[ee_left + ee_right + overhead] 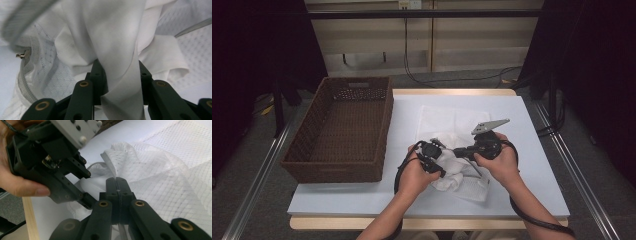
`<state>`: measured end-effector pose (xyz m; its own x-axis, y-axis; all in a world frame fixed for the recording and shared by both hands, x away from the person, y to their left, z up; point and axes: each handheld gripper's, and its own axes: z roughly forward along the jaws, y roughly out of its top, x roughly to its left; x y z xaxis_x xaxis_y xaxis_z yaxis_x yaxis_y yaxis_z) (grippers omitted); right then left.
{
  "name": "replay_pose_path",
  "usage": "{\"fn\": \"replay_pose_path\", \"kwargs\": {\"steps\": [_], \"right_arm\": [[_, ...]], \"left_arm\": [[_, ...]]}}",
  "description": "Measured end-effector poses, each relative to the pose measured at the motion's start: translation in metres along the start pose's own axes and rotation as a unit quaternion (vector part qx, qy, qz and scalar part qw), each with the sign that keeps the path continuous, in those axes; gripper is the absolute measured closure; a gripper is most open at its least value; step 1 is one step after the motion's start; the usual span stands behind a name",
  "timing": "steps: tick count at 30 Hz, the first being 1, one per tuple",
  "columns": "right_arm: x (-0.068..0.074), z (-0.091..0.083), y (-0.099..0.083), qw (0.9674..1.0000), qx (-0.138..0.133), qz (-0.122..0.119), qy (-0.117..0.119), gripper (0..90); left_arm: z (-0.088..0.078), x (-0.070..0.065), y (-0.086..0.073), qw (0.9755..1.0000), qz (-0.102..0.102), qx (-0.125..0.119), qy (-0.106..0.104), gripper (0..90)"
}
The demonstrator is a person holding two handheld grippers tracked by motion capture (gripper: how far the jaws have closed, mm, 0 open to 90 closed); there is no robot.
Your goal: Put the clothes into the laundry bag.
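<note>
High view: person at table w/ two grippers, working a white cloth (451,150) at centre of blue mat (532,165).
Basket (343,127): wicker, at 9 o'clock of cloth, on mat's left edge, well apart from it.
Left gripper (435,156): at cloth's 9 o'clock side, tip into the bunch. In left gripper view a thick fold (117,75) runs down between the jaws; jaws narrow, about at the fold on both sides; whether they bite yet — can't tell.
Zip (21,53): grey zip edge at 9 o'clock in left gripper view, clear of the jaws.
Cloth: mesh-textured, bunched between both hands, flat part spreads to 12 o'clock.
Right gripper (458,152): comes in from 3 o'clock, tip just beside left one. Right gripper view: jaws pressed together (117,185), cloth edge at the tip; whether a layer is pinched — can't tell.
Step (judged): getting a two-point hold on the bunch.
Do it well: left should grip the fold fully before any lift; keep zip out of jaws; keep tips from knocking, they're v. close; pull apart slowly, level, so cloth opens not slips.
</note>
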<state>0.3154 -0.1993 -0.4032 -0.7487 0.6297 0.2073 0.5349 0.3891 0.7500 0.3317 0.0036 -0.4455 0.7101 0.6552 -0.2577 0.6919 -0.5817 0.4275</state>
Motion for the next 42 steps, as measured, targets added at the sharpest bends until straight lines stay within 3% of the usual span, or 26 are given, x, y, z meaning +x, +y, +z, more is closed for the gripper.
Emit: {"fn": "replay_pose_path", "kwargs": {"steps": [2,4,5,8,11,13,16,18,37,42], "right_arm": [[-0.002,-0.001,-0.002,0.9999,-0.001,0.007,0.009,90.0],[-0.003,-0.001,-0.004,0.9999,-0.005,0.008,0.014,90.0],[-0.004,-0.001,-0.005,0.9998,-0.006,0.008,0.018,90.0],[-0.004,-0.001,-0.006,0.9998,-0.007,0.010,0.016,90.0],[-0.003,-0.003,-0.006,0.9998,-0.008,0.009,0.017,90.0],[-0.003,-0.004,-0.006,0.9998,-0.010,0.005,0.016,90.0],[-0.002,-0.006,-0.006,0.9998,-0.013,0.000,0.016,90.0],[0.000,-0.007,-0.006,0.9998,-0.016,-0.003,0.014,90.0],[0.002,-0.008,-0.008,0.9997,-0.014,-0.011,0.019,90.0],[0.003,-0.007,-0.008,0.9996,-0.014,-0.013,0.021,90.0]], "left_arm": [[-0.003,0.001,0.000,0.9999,-0.009,-0.002,-0.009,68.3],[-0.008,0.001,0.000,0.9999,-0.005,0.000,-0.015,68.6],[-0.008,-0.001,0.000,0.9997,-0.018,-0.005,-0.017,68.6],[-0.015,0.001,0.000,0.9996,-0.013,-0.002,-0.023,68.6],[-0.019,0.001,-0.001,0.9990,-0.027,-0.012,-0.034,68.7],[-0.023,0.001,-0.001,0.9990,-0.022,-0.012,-0.037,68.9],[-0.025,-0.003,0.000,0.9982,-0.032,-0.019,-0.046,68.9],[-0.026,-0.004,0.001,0.9982,-0.026,-0.019,-0.050,68.9],[-0.022,-0.003,0.004,0.9954,-0.054,-0.046,-0.066,69.4],[-0.024,-0.003,0.004,0.9949,-0.062,-0.051,-0.061,69.5]]}}
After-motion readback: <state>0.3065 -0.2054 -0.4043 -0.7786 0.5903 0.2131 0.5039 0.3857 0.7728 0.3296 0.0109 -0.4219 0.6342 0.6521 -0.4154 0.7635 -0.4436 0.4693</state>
